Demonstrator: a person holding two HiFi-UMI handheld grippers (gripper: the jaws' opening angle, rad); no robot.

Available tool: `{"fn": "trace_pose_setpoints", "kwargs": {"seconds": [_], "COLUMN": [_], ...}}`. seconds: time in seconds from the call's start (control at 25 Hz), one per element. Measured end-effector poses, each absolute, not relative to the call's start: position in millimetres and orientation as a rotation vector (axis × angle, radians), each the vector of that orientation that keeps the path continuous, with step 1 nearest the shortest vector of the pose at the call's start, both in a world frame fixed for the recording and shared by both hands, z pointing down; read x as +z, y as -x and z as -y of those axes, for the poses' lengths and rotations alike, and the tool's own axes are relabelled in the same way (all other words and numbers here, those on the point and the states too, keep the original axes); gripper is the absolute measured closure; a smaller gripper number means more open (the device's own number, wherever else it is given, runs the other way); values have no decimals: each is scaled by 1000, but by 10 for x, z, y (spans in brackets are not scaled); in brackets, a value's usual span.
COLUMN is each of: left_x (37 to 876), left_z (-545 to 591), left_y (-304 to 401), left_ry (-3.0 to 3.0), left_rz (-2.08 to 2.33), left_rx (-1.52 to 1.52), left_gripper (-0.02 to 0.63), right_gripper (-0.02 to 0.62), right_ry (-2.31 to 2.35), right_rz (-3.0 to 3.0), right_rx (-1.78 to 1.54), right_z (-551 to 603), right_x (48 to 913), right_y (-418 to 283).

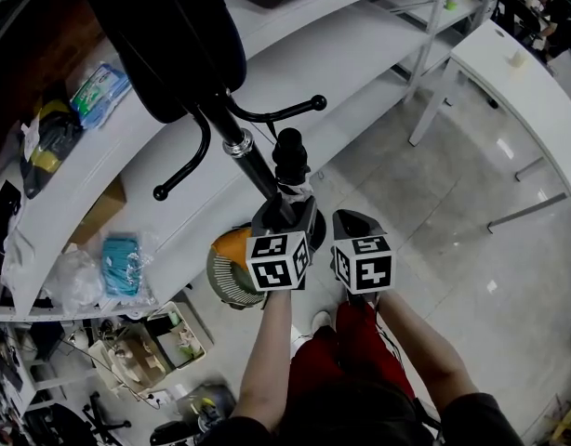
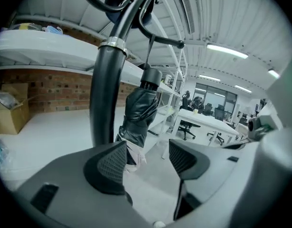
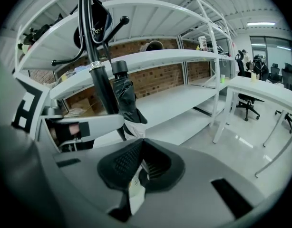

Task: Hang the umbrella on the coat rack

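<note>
Left gripper (image 2: pixel 147 161) spread wide; right gripper (image 3: pixel 140 164) closed.

Black-white marker cubes (image 1: pixel 278 260), red trousers (image 1: pixel 337 342), dark top (image 1: pixel 351 421)

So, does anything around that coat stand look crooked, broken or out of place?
Nothing stands out. The folded black umbrella hangs straight down from a hook of the black metal coat rack, close beside its pole. The left tongs stand open, not gripping it.

black umbrella (image 1: pixel 290 151), black coat rack (image 1: pixel 253 165), white shelves (image 1: pixel 378 35), red-brick wall (image 2: pixel 51 91)
</note>
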State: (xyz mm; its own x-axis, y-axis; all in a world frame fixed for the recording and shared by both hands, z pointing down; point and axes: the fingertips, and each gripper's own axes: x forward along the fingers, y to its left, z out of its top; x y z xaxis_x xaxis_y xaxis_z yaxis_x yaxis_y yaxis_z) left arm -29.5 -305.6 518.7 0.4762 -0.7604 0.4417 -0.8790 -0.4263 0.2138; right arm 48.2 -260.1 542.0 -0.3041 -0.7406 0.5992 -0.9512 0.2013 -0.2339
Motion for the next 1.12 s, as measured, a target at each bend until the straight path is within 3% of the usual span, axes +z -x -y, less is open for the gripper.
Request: {"fn": "trace_pose_setpoints", "kwargs": {"seconds": [0.36, 0.52, 1.12], "left_x": [4769, 4572, 4011], "left_z": [2788, 2650, 2182], "left_y": [468, 517, 748], "left_ry": [-2380, -2436, -2551], "left_rz": [1404, 1367, 1319], "left_rx": [309, 283, 180], "left_gripper": [519, 574, 594], "right_gripper": [577, 577, 578], "right_ry": [-1629, -1638, -1700], "right_rz": [2220, 2255, 2395], "right_rx": [770, 743, 592], "right_z": [2547, 2467, 2101], "right_x": [5034, 4856, 4062], "right_y": [-402, -354, -301]}}
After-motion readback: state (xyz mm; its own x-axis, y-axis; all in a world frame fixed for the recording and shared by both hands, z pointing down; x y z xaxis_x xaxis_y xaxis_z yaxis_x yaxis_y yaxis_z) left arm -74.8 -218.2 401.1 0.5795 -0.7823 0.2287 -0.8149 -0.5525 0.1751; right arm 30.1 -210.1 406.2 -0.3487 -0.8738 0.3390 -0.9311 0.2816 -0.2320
